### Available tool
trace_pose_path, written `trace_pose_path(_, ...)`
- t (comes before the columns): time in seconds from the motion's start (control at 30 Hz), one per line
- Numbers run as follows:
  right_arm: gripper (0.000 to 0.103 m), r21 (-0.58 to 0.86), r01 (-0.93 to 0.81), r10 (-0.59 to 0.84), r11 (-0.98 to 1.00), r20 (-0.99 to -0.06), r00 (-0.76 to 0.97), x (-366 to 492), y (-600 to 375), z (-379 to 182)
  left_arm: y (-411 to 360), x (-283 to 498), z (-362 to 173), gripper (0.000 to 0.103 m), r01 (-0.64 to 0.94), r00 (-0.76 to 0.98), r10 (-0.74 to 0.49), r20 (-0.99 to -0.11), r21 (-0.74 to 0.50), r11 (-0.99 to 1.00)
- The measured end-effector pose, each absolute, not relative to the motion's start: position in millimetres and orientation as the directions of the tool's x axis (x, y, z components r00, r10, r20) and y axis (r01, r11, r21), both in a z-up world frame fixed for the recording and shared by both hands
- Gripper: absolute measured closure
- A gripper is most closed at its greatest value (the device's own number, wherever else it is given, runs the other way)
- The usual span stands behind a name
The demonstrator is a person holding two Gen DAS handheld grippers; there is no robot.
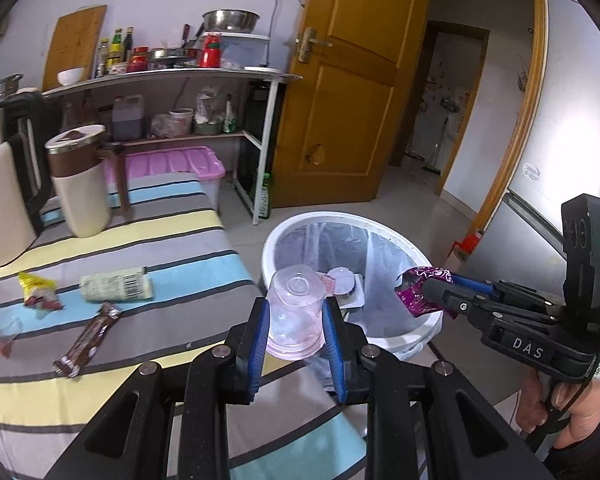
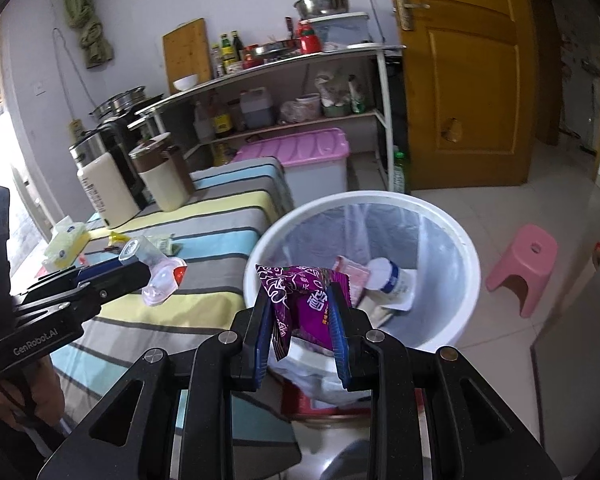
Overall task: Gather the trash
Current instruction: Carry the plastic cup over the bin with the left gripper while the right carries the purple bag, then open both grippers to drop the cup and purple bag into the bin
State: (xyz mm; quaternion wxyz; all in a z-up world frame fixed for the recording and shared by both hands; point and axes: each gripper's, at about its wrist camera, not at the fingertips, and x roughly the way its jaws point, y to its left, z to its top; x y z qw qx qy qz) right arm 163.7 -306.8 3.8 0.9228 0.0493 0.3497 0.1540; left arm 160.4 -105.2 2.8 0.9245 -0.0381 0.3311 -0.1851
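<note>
The jaws of the left gripper (image 1: 296,316) are clamped on a clear plastic cup (image 1: 296,312), one blue pad on each side of its wall. The cup's long axis runs away from the camera, its closed bottom pointing toward the bin and its rim toward the gripper; it hangs over the edge of the desk (image 1: 180,248), just short of the bin's rim. The jaws of the right gripper (image 2: 302,316) are closed tight on a crumpled purple wrapper (image 2: 300,292), which stands roughly upright between the pads, its upper end flaring out above the near rim of the white trash bin (image 2: 472,264). The bin is lined with a clear bag and stands on the floor beside the desk; a white bottle (image 2: 392,276) and a pink packet (image 2: 354,274) lie inside. On the striped cloth farther left lie a brown snack wrapper (image 1: 88,336), a rolled printed packet (image 1: 118,286) lying crosswise, and a yellow-red wrapper (image 1: 38,290). Beyond them stand a beige-and-brown jug (image 1: 80,184) and a kettle (image 1: 8,184).
</note>
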Motion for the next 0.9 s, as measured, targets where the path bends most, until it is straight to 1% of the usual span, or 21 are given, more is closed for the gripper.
trace_pose_path(0.3, 0.076, 0.200, -0.186, 0.272, 0.962, -0.660, 0.700, 181.6, -328.6, -13.9, -139.1, 189.6, -11.1, 0.075, 0.371, 0.669, -0.409, -0.621, -0.198, 0.907)
trace_pose_path(0.63, 0.074, 0.193, -0.153, 0.245, 0.969, -0.696, 0.675, 204.8, -343.0, -35.6, -163.9, 217.5, -29.9, 0.075, 0.400, 0.623, -0.434, -0.651, -0.212, 0.892)
trace_pose_path(0.73, 0.072, 0.186, -0.149, 0.237, 0.971, -0.705, 0.668, 209.3, -343.7, -39.1, -165.0, 224.8, -33.2, 0.075, 0.401, 0.612, -0.444, -0.655, -0.227, 0.887)
trace_pose_path(0.8, 0.065, 0.182, -0.146, 0.233, 0.972, -0.707, 0.667, 209.8, -343.9, -40.7, -166.1, 226.8, -35.0, 0.075, 0.402, 0.605, -0.448, -0.658, -0.233, 0.885)
trace_pose_path(0.9, 0.063, 0.180, -0.142, 0.228, 0.973, -0.708, 0.668, 208.6, -344.1, -41.8, -166.3, 229.6, -37.2, 0.075, 0.399, 0.606, -0.443, -0.660, -0.229, 0.888)
